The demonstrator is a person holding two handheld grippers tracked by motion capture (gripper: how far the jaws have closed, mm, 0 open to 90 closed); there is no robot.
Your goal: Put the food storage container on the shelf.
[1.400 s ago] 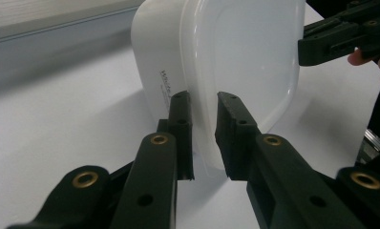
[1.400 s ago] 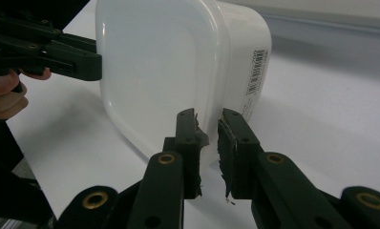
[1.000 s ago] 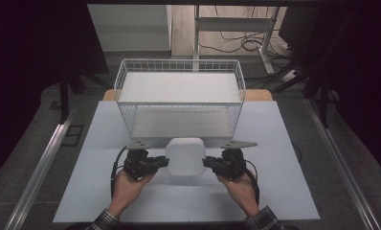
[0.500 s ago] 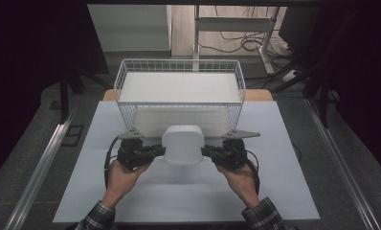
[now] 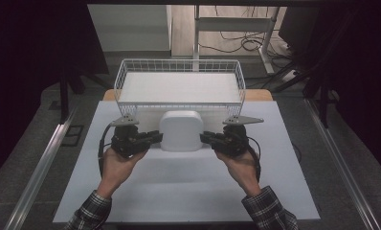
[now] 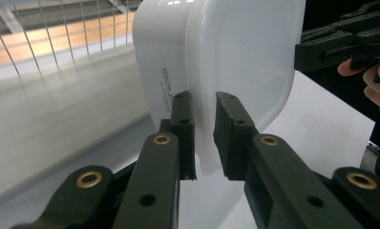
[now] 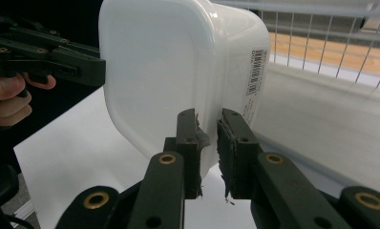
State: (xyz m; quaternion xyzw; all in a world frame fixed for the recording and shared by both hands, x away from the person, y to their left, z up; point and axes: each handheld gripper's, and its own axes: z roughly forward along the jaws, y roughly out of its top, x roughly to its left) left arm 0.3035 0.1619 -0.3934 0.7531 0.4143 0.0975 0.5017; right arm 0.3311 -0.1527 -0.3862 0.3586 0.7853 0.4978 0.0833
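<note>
left gripper (image 5: 150,138): comes in from the left side of the white mat (image 5: 131,191), jaws clamped on the left rim of the white container (image 5: 181,130). In the left gripper view the two black jaws pinch the thin lip of the tub (image 6: 236,62), one pad on the outside wall, one on the inside face.

why the two-sided hold: my guess is the tub is too wide and slick for one gripper, so each side takes an edge and they carry it level between them.

white container: sits right in the middle between the two grippers, near the far edge of the mat, just in front of the wire basket (image 5: 126,79). Looks lifted off the mat and tipped up so its broad face turns toward the person, but I can't tell for sure how much air is under it.

wire basket: at the far edge of the table, front wall just behind the tub. Seems like the place it's headed, that's only my read.

right gripper (image 5: 208,139): mirror image, in from the right, jaws closed on the right rim. In the right gripper view the pads bite the edge of the tub (image 7: 178,62) next to the barcode sticker (image 7: 256,67).

hands: the left hand (image 5: 117,165) and the right hand (image 5: 239,165) both sit low, near the middle of the mat.
</note>
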